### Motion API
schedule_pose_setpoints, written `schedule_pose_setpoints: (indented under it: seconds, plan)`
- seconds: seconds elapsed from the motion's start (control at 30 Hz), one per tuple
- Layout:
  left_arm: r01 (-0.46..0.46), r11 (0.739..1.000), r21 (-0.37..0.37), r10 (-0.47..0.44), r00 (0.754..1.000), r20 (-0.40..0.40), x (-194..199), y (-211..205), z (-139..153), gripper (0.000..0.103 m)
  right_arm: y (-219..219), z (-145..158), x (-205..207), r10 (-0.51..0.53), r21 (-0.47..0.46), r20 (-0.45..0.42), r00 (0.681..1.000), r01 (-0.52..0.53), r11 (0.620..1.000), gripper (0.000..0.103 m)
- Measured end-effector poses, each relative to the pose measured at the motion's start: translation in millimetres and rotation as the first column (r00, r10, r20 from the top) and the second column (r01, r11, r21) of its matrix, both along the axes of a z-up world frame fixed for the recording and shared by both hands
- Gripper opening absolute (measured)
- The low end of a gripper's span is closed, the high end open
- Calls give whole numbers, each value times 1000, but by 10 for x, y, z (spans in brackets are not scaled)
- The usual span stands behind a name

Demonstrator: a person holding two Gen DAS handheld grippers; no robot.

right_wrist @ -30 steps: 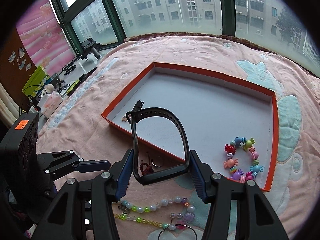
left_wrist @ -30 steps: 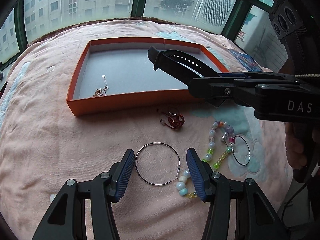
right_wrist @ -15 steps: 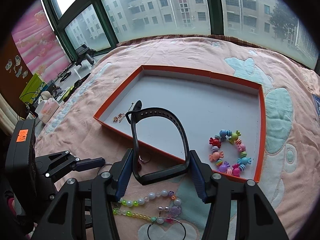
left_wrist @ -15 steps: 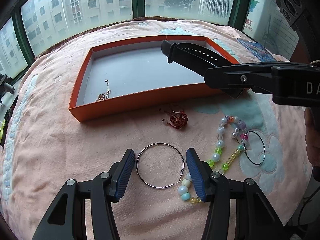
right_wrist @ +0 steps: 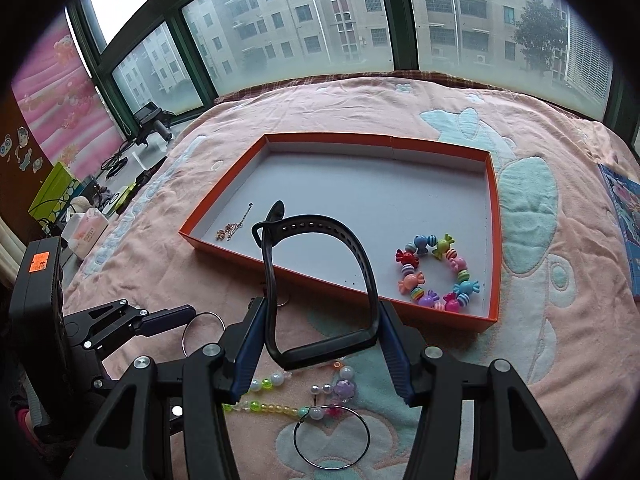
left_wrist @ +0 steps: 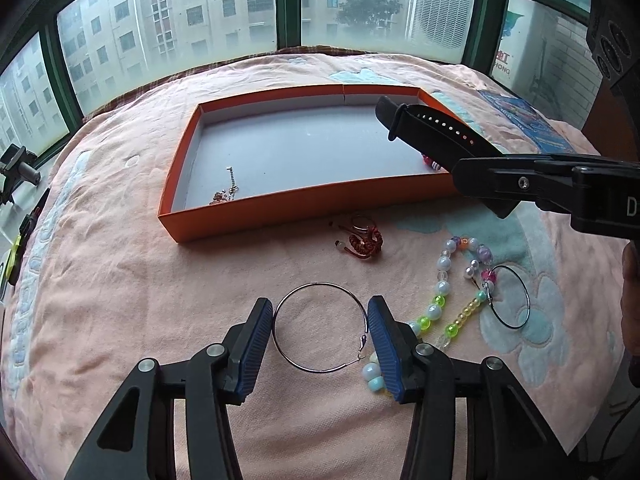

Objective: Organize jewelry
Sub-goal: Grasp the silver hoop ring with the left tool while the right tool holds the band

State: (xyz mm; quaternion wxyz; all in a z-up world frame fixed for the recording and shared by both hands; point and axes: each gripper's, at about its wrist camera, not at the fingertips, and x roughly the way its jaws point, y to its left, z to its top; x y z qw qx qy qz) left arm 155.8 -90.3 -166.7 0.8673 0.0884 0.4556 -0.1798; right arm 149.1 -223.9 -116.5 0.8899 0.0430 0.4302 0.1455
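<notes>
On the near bedspread (left_wrist: 120, 300), between the blue pads: the left gripper (left_wrist: 320, 338) is straddling a silver hoop earring (left_wrist: 320, 328); its jaws have just been closing, and the pads are sitting at the rim on both sides, though whether they are already pressing I cannot tell.
Silver hoop earring, handling: appearing thin, light and springy; likely to be flexing or skating on the cloth if squeezed hard. Best hold: across the widest part of the ring, clear of the hook clasp at its near right.
Right gripper (right_wrist: 320, 340): standing about half open and clamping the looped black watch strap (right_wrist: 316, 280), pads pressing the strap's two sides.
Black watch strap, handling: looking rubbery and bendy, giving the pads good friction; hanging over the near wall of the orange tray (right_wrist: 496, 240), ready for setting inside.
Orange tray, contents: a candy-bead bracelet (right_wrist: 438, 272) is lying at the near right corner, a fine chain (right_wrist: 234, 228) at the near left.
Loose on the bedspread, right of the hoop: a long beaded strand (left_wrist: 440, 292) is lying beside a second hoop (left_wrist: 508, 298); beads probably rolling and slippery, the strand limp.
Farther, near the tray wall: a red knotted cord piece (left_wrist: 362, 242) is waiting, soft and light.
</notes>
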Motion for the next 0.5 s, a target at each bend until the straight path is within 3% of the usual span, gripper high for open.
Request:
schedule_pose_setpoints:
  seconds: [0.5]
  plan:
    - [-67, 987, -145, 95, 976, 194, -258, 323, 1012, 52, 0, 390, -360, -122, -21, 130, 984, 126, 992, 60]
